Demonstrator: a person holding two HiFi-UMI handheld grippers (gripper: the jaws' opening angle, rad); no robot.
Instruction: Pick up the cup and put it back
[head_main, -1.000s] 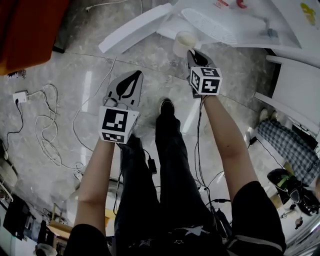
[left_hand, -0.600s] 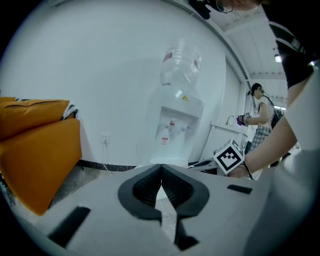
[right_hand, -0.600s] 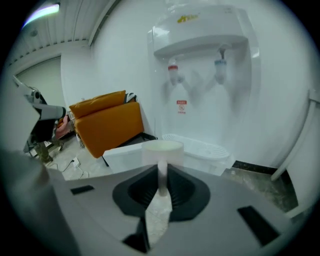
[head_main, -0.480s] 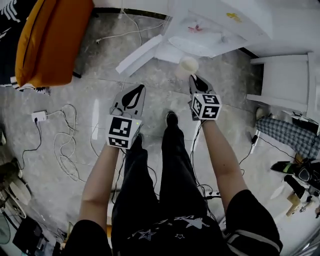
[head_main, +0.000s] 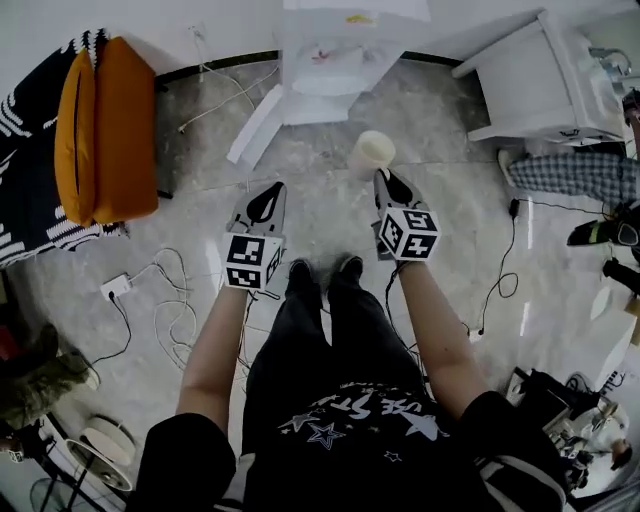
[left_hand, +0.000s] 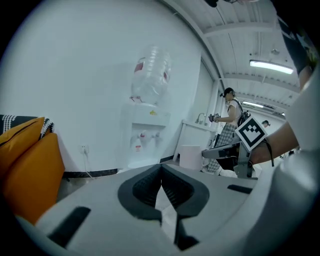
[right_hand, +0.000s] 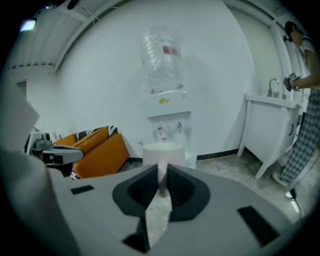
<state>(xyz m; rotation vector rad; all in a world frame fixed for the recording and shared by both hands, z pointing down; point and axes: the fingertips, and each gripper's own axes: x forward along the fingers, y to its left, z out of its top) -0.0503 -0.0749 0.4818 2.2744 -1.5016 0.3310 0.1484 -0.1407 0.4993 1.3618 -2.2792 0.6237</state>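
The pick-up half looks done. The cream paper cup (head_main: 372, 152) hangs in the air, resting on no surface, pinched by the right gripper (head_main: 384, 180). In the right gripper view its 2 dark pads are closed on the near wall of the cup at the rim, with a strip of that wall running down between them. The cup stands upright, mouth up, just beyond the jaw tips.

From the head view the cup is over the grey marble floor (head_main: 450, 200), ahead of the person's feet and short of the white water dispenser (head_main: 335, 50) by the wall. The left gripper (head_main: 266, 198) is level with the right one and well apart from the cup, its jaws pressed together on nothing.

By my reading the whole return is left: lowering the cup to a resting place and letting go. The pictures don't show which place that is.
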